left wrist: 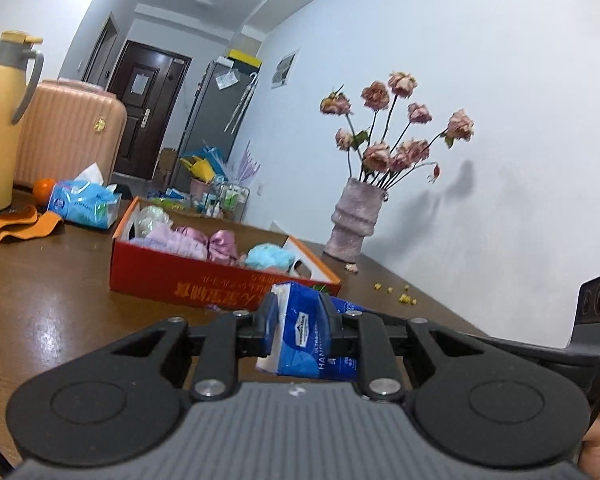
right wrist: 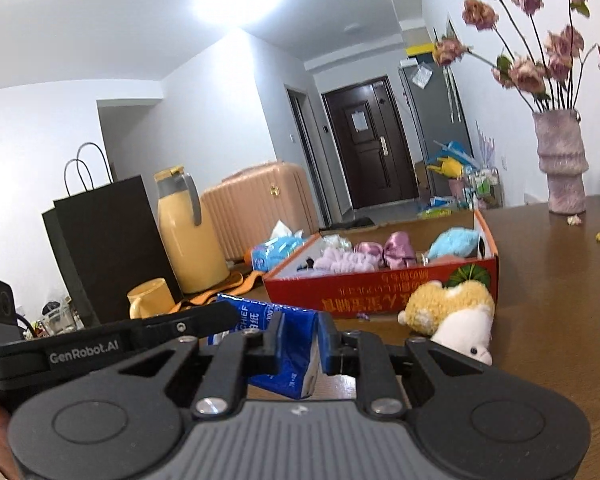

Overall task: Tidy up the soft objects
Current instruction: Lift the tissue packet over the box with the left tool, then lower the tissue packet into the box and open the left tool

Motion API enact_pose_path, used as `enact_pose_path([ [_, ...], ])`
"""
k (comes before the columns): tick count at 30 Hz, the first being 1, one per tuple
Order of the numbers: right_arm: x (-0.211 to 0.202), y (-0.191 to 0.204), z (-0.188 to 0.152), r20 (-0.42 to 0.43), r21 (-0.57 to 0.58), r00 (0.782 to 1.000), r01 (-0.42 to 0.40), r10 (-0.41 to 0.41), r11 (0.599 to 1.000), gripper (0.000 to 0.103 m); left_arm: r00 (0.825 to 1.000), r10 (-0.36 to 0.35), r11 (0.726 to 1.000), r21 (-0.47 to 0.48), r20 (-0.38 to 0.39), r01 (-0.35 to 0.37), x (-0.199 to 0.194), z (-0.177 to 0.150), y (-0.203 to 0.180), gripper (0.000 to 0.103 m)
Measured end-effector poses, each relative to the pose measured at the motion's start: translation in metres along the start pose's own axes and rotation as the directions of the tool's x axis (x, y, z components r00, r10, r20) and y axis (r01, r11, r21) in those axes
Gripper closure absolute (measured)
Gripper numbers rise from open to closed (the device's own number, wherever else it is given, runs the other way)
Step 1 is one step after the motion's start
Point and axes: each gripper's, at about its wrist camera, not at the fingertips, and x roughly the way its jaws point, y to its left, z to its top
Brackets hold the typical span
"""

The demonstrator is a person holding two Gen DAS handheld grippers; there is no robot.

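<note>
Both grippers were clamped on one blue tissue pack (left wrist: 304, 332): the left gripper (left wrist: 299, 316) near one end, the right gripper (right wrist: 300, 340) near the other. I judged they should lift level together, so the soft pack would not twist, toward the red box (left wrist: 188, 280) at twelve o'clock. It held purple bows (right wrist: 396, 250), a lilac cloth (right wrist: 340, 260) and a blue plush (right wrist: 454, 242); a yellow plush (right wrist: 448, 308) lay outside, against its front wall.

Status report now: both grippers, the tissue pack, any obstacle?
Left gripper and right gripper both shut on blue tissue pack. Red box ahead. Plush toy beside.
</note>
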Motion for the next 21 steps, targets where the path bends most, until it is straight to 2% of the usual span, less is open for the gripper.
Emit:
enact_pose_path([
  [5, 0.011, -0.003, 0.015, 0.013, -0.03, 1.0, 0.009, -0.009, 1.0, 0.086, 1.0, 0.0, 1.0, -0.003, -0.001, 0.0, 0.019, 0.014, 0.003, 0.081],
  [11, 0.071, -0.028, 0.065, 0.017, -0.055, 0.999, 0.047, -0.046, 0.997, 0.086, 1.0, 0.008, 1.0, -0.02, -0.029, -0.009, 0.096, 0.064, 0.026, 0.081],
  [16, 0.141, -0.069, 0.099, -0.056, 0.043, 0.998, 0.038, -0.036, 0.998, 0.086, 0.995, 0.024, 0.998, -0.058, -0.1, -0.03, 0.16, 0.091, 0.055, 0.082],
  [21, 0.196, -0.089, 0.099, -0.127, 0.065, 0.991, 0.06, -0.052, 0.996, 0.086, 0.98, 0.101, 0.994, -0.034, -0.169, -0.108, 0.21, 0.086, 0.076, 0.082],
])
